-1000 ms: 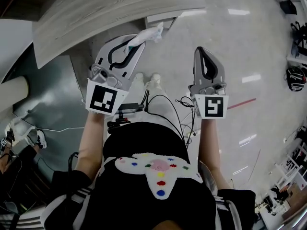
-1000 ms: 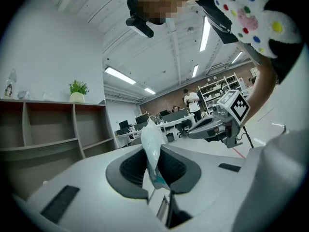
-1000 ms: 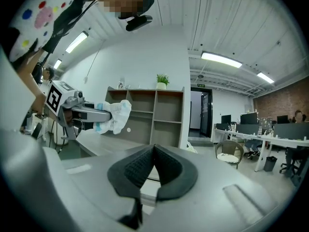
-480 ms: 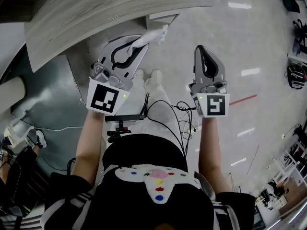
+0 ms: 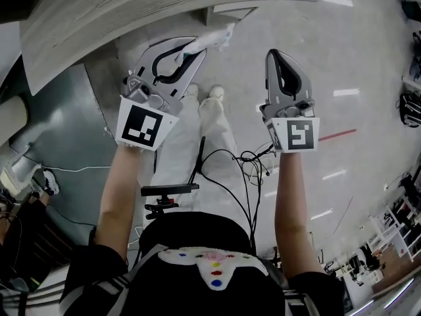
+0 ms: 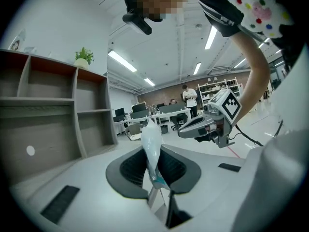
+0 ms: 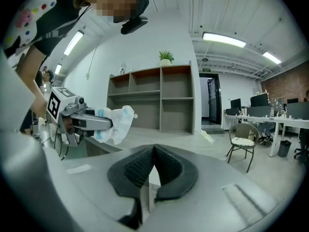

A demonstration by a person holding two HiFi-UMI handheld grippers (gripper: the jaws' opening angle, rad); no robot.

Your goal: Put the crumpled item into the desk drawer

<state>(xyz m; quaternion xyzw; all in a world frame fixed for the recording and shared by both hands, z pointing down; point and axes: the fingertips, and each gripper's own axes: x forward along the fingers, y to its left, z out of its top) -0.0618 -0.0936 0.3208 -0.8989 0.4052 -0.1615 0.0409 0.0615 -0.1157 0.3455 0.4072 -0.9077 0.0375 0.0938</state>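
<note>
Pinching the crumpled item (image 5: 214, 39), the left gripper (image 5: 191, 48) hangs near the desk (image 5: 131, 5) edge at eleven o'clock. Beside it the right gripper (image 5: 275, 54), jaws closed on nothing, faces open floor (image 5: 309, 25) toward one o'clock.

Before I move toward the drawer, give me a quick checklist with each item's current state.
1. Crumpled item clamped in the left gripper: ok, the jaws pinch its lower end.
2. Right gripper free to work a drawer: ok, jaws together, nothing between them.
3. Grippers apart from each other: ok, the head view shows a gap between them.
4. Desk in view: ok, its top lies ahead of both grippers.
5. Drawer found and open: cannot tell, no drawer shows plainly in any view.
</note>
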